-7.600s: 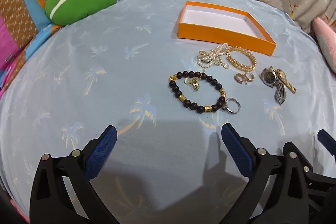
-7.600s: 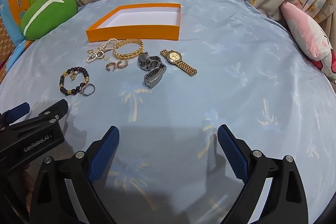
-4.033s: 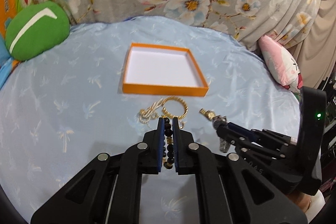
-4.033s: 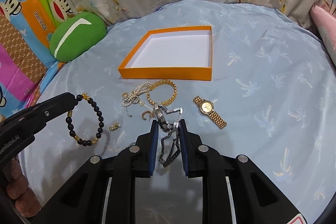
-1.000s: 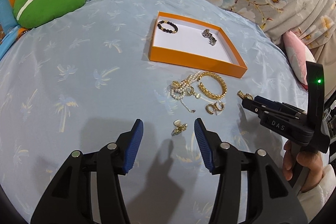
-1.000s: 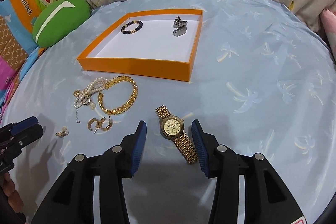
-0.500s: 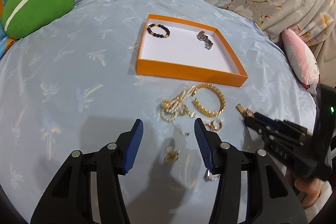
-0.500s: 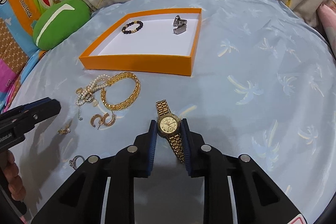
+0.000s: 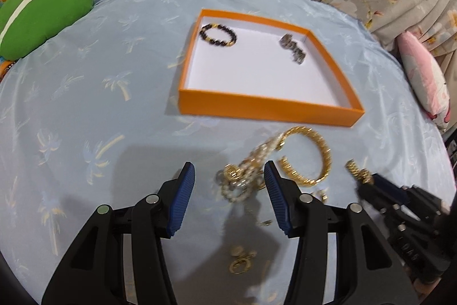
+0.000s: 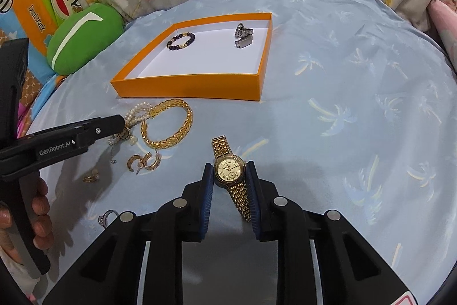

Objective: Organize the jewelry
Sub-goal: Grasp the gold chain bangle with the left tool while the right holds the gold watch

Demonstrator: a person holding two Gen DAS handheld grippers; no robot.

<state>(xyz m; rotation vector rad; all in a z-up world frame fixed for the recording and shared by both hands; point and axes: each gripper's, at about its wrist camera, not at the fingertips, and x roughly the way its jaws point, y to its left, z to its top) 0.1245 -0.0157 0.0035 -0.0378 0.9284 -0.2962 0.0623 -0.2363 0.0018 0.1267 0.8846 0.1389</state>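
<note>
Pads of the right gripper (image 10: 230,185) clamp the gold metal-link wristwatch (image 10: 230,169) at its case, ready for the orange cardboard tray (image 10: 188,85) ahead. Left gripper (image 9: 229,187) hangs half-open, straddling the white pearl bracelet (image 9: 242,176).

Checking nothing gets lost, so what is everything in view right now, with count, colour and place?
box: one, orange, white inside, far side of cloth
beaded bracelet: one, dark with gold, in box
steel watch: one, silver, in box
gold watch: one, between right fingers
chain bracelet: one, gold, before box
pearl strand: one, white, beside chain bracelet
hoop earrings: pair, gold, near pearls
small earring: one, gold, on cloth
ring: one, silver, near edge
cloth: one, light blue
cushion: one, green, left
left gripper: open over pearls
right gripper: shut on gold watch
hand: one, holds left gripper
</note>
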